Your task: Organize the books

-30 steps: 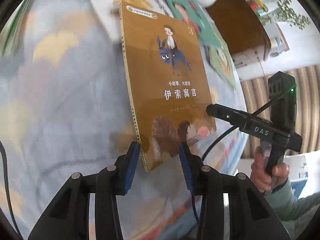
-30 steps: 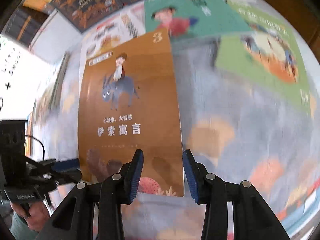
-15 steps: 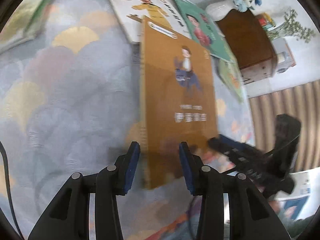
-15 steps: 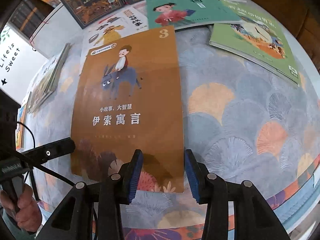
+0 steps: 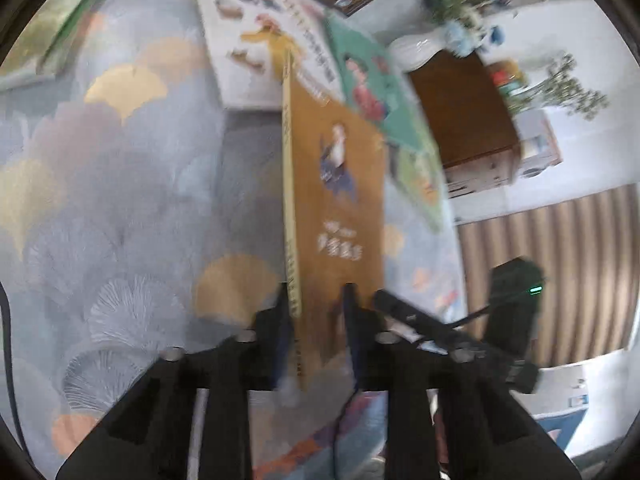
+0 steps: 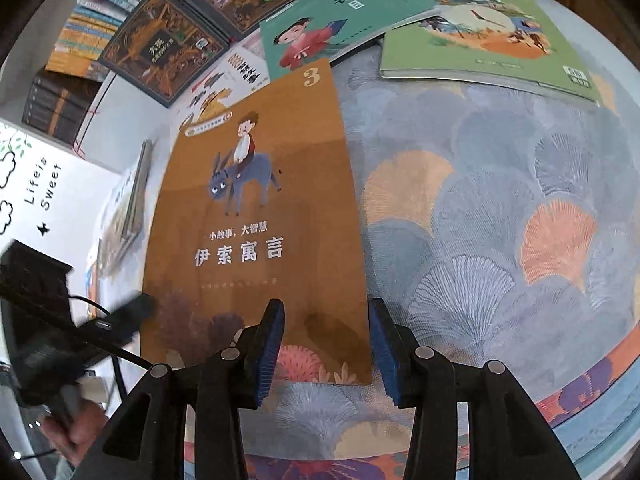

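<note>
A brown book (image 6: 256, 240) with a boy on a donkey on its cover lies on the patterned tablecloth (image 6: 480, 220). In the left wrist view the same brown book (image 5: 336, 208) runs away from me, spine to the left. My left gripper (image 5: 316, 320) is shut on its near spine corner, one pad on each side. The left gripper (image 6: 132, 312) shows blurred at the cover's lower left in the right wrist view. My right gripper (image 6: 326, 344) hangs open above the book's near right corner, pads apart and clear of the cover.
Two green books (image 6: 332, 20) (image 6: 484, 28), a white picture book (image 5: 256, 44) and two dark books (image 6: 164, 48) lie at the table's far side. Stacked books (image 6: 88, 32) stand beyond. A wooden cabinet (image 5: 464, 112) and a white vase (image 5: 416, 48) sit past the table edge.
The left jaws have closed from wide apart onto the brown book's near spine corner. The right gripper has slid slightly toward the book's right edge, still open.
</note>
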`<state>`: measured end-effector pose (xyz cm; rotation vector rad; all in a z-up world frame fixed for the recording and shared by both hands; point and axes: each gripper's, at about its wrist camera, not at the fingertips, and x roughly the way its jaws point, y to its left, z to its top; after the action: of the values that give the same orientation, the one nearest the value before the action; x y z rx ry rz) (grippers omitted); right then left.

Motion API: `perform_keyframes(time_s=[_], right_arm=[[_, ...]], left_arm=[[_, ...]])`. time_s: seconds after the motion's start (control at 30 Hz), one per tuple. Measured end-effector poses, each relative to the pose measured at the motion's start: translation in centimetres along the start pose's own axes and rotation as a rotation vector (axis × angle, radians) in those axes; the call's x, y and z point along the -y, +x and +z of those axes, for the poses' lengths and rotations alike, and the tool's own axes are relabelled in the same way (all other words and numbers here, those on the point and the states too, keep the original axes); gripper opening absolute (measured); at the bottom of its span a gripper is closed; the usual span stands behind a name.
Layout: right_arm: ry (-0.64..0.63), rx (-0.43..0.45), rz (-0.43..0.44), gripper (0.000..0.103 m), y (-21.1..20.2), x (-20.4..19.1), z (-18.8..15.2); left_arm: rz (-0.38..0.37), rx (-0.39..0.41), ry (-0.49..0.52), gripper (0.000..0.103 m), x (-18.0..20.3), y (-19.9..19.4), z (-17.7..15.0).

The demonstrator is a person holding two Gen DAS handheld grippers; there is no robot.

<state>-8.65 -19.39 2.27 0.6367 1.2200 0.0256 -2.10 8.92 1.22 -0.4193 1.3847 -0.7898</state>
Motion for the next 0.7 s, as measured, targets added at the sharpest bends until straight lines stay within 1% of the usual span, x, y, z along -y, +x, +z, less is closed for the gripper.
perform_keyframes(time_s=[0.03, 0.1, 0.17, 0.2, 0.23, 0.33, 0.37, 0.47, 0.5, 0.57, 0.63, 0.7], right_arm=[[0.003, 0.003, 0.002, 0.043, 0.0, 0.0, -0.1], [0.008, 0.008, -0.001, 0.043, -0.1, 0.1, -0.4], [0.010, -0.008, 0.003, 0.043, 0.0, 0.1, -0.1], [0.022, -0.023, 0.015, 0.043, 0.0, 0.3, 0.1], [0.047, -0.039, 0.041, 0.046, 0.0, 0.8, 0.3], [0.168, -0.074, 0.169, 0.053, -0.4, 3.2, 0.3], [0.214, -0.081, 0.221, 0.053, -0.4, 4.1, 0.2], [0.288, -0.093, 0.316, 0.055, 0.0, 5.7, 0.1], [0.307, -0.093, 0.342, 0.057, 0.0, 6.1, -0.1], [0.349, -0.101, 0.420, 0.057, 0.5, 6.7, -0.3], [0.385, -0.106, 0.480, 0.057, 0.9, 7.2, -0.6], [0.423, -0.115, 0.550, 0.057, 1.7, 7.5, -0.8]], left_arm=[[0.016, -0.013, -0.003, 0.011, 0.1, 0.8, -0.2], [0.017, -0.022, -0.009, 0.011, 0.3, 1.7, -0.3], [-0.030, -0.021, -0.034, 0.011, 0.8, 2.1, 0.0], [-0.068, -0.020, -0.051, 0.011, 0.9, 2.0, 0.2], [-0.121, -0.017, -0.077, 0.011, 0.9, 1.9, 0.6], [-0.237, -0.025, -0.127, 0.011, 1.4, 1.6, 1.5], [-0.257, -0.030, -0.132, 0.011, 1.5, 1.4, 1.7], [-0.316, -0.049, -0.177, 0.011, 1.9, 1.9, 2.2], [-0.343, -0.057, -0.208, 0.011, 1.6, 2.1, 2.2], [-0.395, -0.066, -0.270, 0.011, 0.8, 2.1, 2.0], [-0.439, -0.069, -0.329, 0.012, 0.1, 2.4, 2.0], [-0.468, -0.075, -0.362, 0.012, -0.4, 2.4, 1.8]])
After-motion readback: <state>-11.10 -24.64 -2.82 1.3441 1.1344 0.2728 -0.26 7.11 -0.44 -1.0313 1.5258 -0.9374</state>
